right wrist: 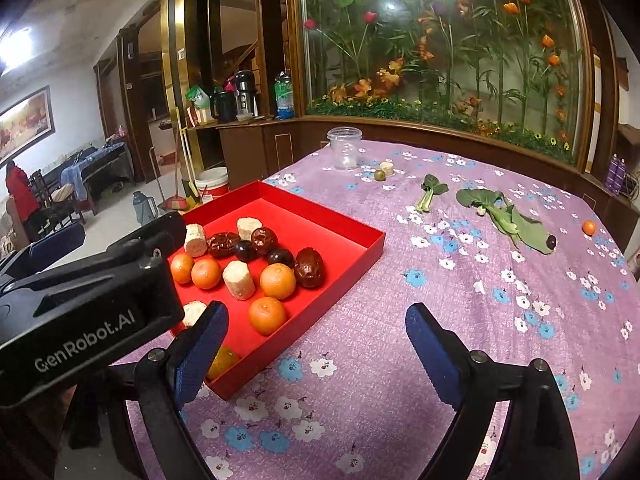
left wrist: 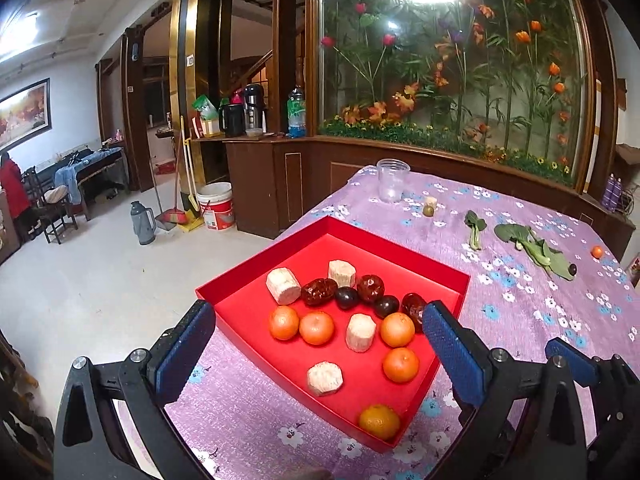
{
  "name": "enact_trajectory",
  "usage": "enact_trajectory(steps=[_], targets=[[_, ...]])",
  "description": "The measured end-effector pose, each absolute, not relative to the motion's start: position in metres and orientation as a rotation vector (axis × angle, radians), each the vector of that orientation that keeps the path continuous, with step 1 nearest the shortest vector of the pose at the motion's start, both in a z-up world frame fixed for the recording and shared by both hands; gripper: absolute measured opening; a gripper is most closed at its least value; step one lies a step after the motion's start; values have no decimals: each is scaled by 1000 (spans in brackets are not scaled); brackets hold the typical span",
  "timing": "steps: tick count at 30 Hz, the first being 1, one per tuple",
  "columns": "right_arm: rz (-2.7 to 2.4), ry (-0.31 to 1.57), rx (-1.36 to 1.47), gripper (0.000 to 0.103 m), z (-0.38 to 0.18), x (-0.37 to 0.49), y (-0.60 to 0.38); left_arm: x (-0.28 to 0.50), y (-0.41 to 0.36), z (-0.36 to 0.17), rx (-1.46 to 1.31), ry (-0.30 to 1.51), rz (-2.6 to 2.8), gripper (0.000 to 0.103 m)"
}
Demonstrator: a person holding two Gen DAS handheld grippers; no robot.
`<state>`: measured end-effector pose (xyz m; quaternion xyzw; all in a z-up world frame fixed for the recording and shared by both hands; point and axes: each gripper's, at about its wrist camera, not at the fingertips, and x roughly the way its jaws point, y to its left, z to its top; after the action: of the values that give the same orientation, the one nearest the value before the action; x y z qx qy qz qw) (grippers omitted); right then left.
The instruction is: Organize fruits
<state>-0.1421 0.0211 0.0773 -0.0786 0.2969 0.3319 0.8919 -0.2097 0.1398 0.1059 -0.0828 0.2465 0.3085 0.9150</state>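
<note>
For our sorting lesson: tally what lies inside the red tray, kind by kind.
Oranges: 5
Pale cut chunks: 4
Wrinkled red dates: 3
Dark round fruits: 2
Total in the red tray: 14

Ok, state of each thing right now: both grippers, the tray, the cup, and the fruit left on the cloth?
left gripper: open, empty
right gripper: open, empty
red tray: holding fruit
plastic cup: upright, looks empty
loose orange: on cloth, outside tray
green fruit: on cloth, near cup
</note>
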Motion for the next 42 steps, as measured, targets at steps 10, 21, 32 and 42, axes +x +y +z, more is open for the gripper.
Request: enact_trajectory(steps=[10, 21, 32, 42], targets=[[694, 637, -182, 94, 70, -139, 30, -201, 150, 96, -204, 550, 593, 103], [694, 656, -195, 94, 65, -135, 38, -191, 156, 85, -219, 590, 571, 103], [699, 669, -202, 94, 61, -134, 44, -188, 160, 82, -230, 600, 569, 103], [705, 673, -199, 94, 60, -133, 44, -187, 159, 80, -210, 605, 553, 103]])
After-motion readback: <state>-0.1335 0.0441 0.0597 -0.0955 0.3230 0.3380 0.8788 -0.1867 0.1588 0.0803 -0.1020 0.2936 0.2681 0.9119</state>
